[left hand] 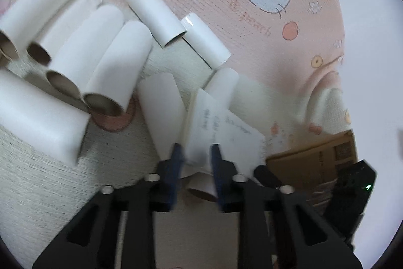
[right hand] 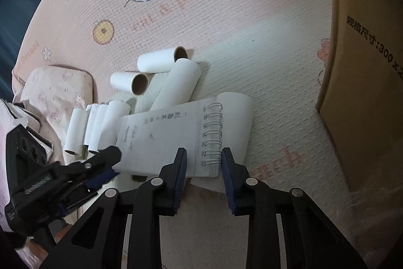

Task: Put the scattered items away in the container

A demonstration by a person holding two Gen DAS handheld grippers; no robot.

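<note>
On the pink cartoon-cat mat (right hand: pixel 226 24) a spiral notebook (right hand: pixel 163 140) lies tilted over a heap of white cardboard tubes (right hand: pixel 176 82), wire binding (right hand: pixel 214 132) toward the right, writing on its open page; right gripper (right hand: pixel 204 158) straddles the near binding edge of the notebook, blue pads on each side of the coil, jaws narrow, but contact of the pads with the cover is not clear enough to call a grip; left gripper (right hand: pixel 110 168) reaches in from the left in the right wrist view, its tip touching the notebook's left near corner; in the left wrist view the left gripper (left hand: pixel 195 150) has the notebook (left hand: pixel 221 132) edge between its blue fingers (left hand: pixel 177 155), jaws pinched narrow on it, view is motion-blurred; more tubes sit in a row at left (left hand: pixel 83 49), brown inside ends facing the camera, two others lie end to end further back (left hand: pixel 156 17); one tube end shows beneath the notebook (left hand: pixel 201 189), between the left fingers; brown cardboard box (right hand: pixel 365 67) stands upright at the right edge of the mat, well apart from the tube heap, printed text on its side; same box seen low right from the left wrist (left hand: pixel 314 158); folded pink cloth (right hand: pixel 58 90) lies left of the tubes
</note>
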